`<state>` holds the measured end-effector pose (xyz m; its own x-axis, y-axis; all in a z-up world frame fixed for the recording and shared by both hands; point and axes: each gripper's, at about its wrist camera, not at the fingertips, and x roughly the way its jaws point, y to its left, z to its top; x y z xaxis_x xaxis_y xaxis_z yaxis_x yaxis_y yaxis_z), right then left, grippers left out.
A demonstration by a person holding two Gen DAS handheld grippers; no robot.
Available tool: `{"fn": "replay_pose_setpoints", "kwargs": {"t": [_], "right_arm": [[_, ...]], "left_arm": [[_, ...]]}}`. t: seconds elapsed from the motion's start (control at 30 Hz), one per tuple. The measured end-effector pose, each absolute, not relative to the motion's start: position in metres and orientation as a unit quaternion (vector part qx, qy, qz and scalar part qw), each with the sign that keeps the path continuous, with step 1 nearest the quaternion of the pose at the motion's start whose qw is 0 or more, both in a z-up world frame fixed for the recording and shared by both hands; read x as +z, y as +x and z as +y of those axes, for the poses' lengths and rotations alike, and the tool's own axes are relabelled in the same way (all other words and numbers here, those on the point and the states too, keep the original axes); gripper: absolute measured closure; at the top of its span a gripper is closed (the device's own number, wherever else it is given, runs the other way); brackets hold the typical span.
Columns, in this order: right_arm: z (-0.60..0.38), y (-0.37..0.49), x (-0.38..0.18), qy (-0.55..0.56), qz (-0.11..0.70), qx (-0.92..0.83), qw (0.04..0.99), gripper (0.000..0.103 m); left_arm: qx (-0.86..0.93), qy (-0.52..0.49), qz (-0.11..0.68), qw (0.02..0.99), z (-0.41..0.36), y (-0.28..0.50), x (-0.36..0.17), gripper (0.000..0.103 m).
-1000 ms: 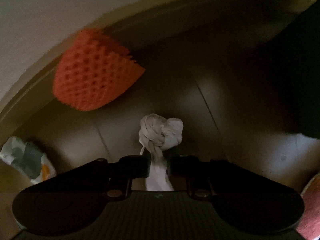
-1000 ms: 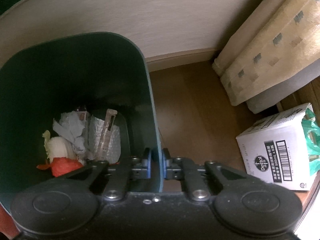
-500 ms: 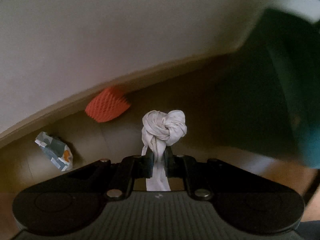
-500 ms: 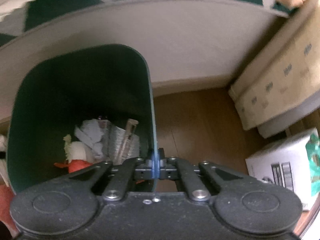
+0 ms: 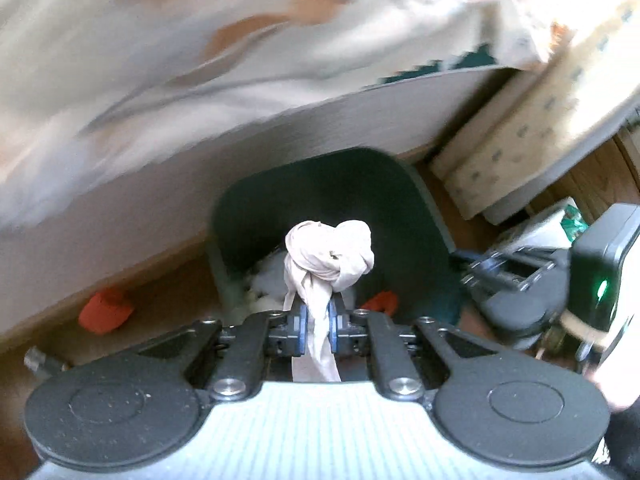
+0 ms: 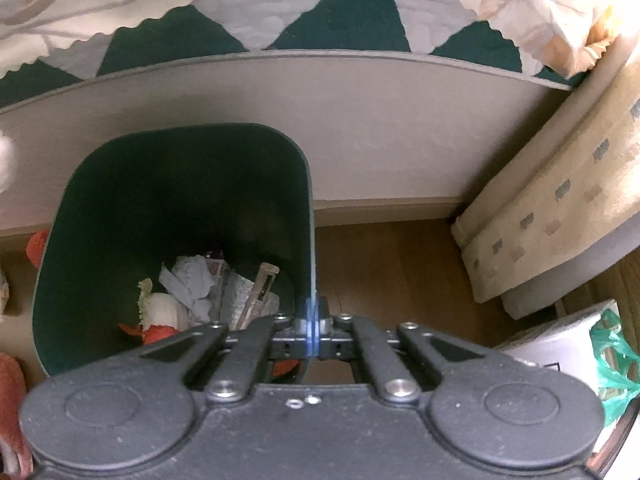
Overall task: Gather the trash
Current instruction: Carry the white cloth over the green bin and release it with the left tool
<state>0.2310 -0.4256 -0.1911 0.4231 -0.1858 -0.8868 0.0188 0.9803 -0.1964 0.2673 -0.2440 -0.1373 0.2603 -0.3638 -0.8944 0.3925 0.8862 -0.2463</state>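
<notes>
While the left tool is pinched on the tail of a knotted white rag, the knot stands just ahead of its blue pads, in front of the open mouth of the dark green bin. Ahead and to the left of this tool, an orange mesh piece lies on the wooden floor near the baseboard. The right tool is pressed together on the bin's right-hand wall, gripping the rim. Inside the bin, ahead and left of that tool, lie crumpled paper, a pale lump and orange scraps. To its right, a white carton with a green bag sits on the floor.
</notes>
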Motion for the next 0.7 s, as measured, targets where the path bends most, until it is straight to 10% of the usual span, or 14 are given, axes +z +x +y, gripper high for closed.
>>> {"fn": "replay_pose_setpoints", "kwargs": {"t": [0.7], "right_arm": [[-0.415, 0.227, -0.183, -0.088, 0.509, -0.022, 0.856, 0.102]], "left_arm": [[-0.167, 0.106, 0.651, 0.732, -0.329, 0.317, -0.254, 0.093]]}}
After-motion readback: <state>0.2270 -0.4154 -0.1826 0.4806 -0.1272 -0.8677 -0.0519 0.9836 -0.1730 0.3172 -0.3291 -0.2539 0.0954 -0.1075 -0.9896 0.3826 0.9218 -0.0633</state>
